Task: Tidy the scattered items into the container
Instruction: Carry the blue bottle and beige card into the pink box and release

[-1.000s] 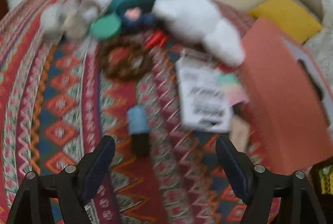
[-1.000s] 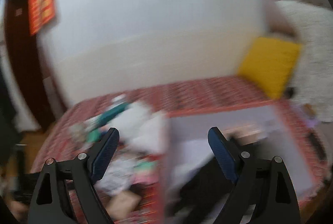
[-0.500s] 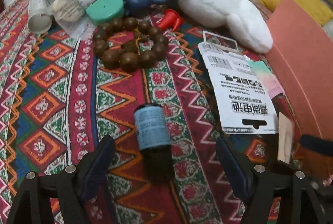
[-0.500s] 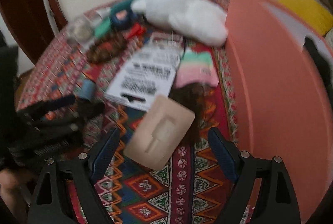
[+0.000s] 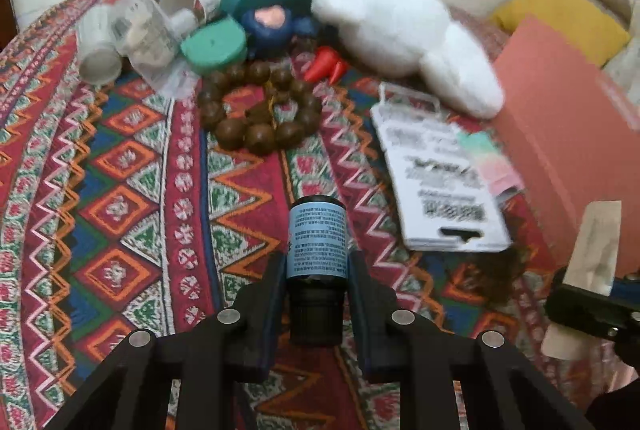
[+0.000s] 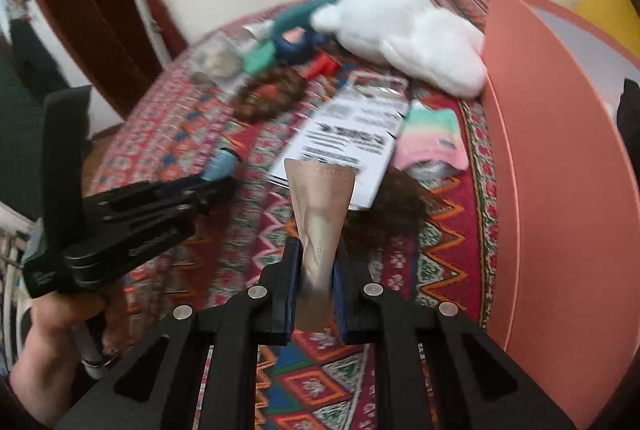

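1. Since half a second ago both sets of fingers have gone from wide apart to clamped: the left gripper (image 5: 316, 270) now pinches the small dark bottle (image 5: 317, 250) that lay loose between its jaws, and the right gripper (image 6: 314, 266) now pinches the tan flat packet (image 6: 320, 206) that lay on the cloth.
2. On the left, the fingers bear on the bottle's blue-labelled body just above the black cap, probably because the cap end points back at the camera and the body offers the broader grip.
3. On the right, the packet is caught at its narrow near end and stands edge-up, lifted off the patterned cloth (image 5: 120, 198); seen from the left wrist it hangs near the box wall.
4. Whether the bottle has left the cloth, I cannot tell.
5. Just right of both grippers stands the salmon-pink container (image 6: 552, 158), its wall upright, so each item looks a short carry from going in.
6. Still scattered farther out: the white printed card (image 5: 444, 182), pastel packet (image 6: 432, 138), brown bead bracelet (image 5: 260, 110), white plush toy (image 5: 400, 34) and the green and blue pieces behind.
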Available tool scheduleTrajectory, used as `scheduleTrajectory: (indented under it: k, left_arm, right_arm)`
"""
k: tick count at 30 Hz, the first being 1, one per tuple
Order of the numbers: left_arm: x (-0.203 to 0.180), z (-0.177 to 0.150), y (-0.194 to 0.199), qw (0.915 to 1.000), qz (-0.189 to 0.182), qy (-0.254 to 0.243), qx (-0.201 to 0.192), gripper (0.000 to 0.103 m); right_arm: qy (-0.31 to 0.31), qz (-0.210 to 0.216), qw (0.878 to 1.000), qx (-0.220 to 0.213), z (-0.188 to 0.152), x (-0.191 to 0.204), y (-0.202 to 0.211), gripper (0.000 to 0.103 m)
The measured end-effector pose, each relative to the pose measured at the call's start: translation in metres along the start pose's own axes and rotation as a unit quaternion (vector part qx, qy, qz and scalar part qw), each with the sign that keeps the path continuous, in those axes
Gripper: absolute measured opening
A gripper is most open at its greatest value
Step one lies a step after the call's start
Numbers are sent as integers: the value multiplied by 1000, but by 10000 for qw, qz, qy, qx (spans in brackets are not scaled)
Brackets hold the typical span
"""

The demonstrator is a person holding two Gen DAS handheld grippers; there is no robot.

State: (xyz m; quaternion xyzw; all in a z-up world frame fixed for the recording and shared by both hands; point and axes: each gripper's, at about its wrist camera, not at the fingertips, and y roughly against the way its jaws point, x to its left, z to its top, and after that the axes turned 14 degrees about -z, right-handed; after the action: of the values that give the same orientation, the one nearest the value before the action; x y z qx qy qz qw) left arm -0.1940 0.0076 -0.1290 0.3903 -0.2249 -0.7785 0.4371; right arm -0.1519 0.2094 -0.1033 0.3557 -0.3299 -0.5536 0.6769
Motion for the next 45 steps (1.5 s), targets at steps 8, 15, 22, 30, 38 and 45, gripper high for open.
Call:
scheduleTrajectory:
  k: [8, 15, 22, 30, 38, 45]
  left_arm:
    - [-28, 15, 45, 9971, -457, -175, -587, 24]
    - [-114, 39, 66, 9872, -1121, -855, -747, 24]
    - [-243, 79, 41, 9665, -1717, -1766, -728, 25]
    - [-261, 94, -7, 9743, -1666, -1509, -155, 75]
    - [-124, 64, 42, 9931, -740, -747, -511, 78]
    - [-39, 27, 29, 9989, -367, -103, -257, 78]
  right_arm:
    - [17, 391, 9973, -614, 9, 6, 42, 15]
    - [-315, 160, 9783, -2041, 16, -30, 140, 15]
    - [-1742, -1186, 9407, -2658, 6, -145, 195, 16]
    - [-2474, -2518, 9204, -1679, 0, -219, 151, 75]
    - [-1950, -1980, 9494, -1464, 8, -191, 139, 75]
    - [-1914, -1313, 9635, -1332, 11, -170, 117, 75]
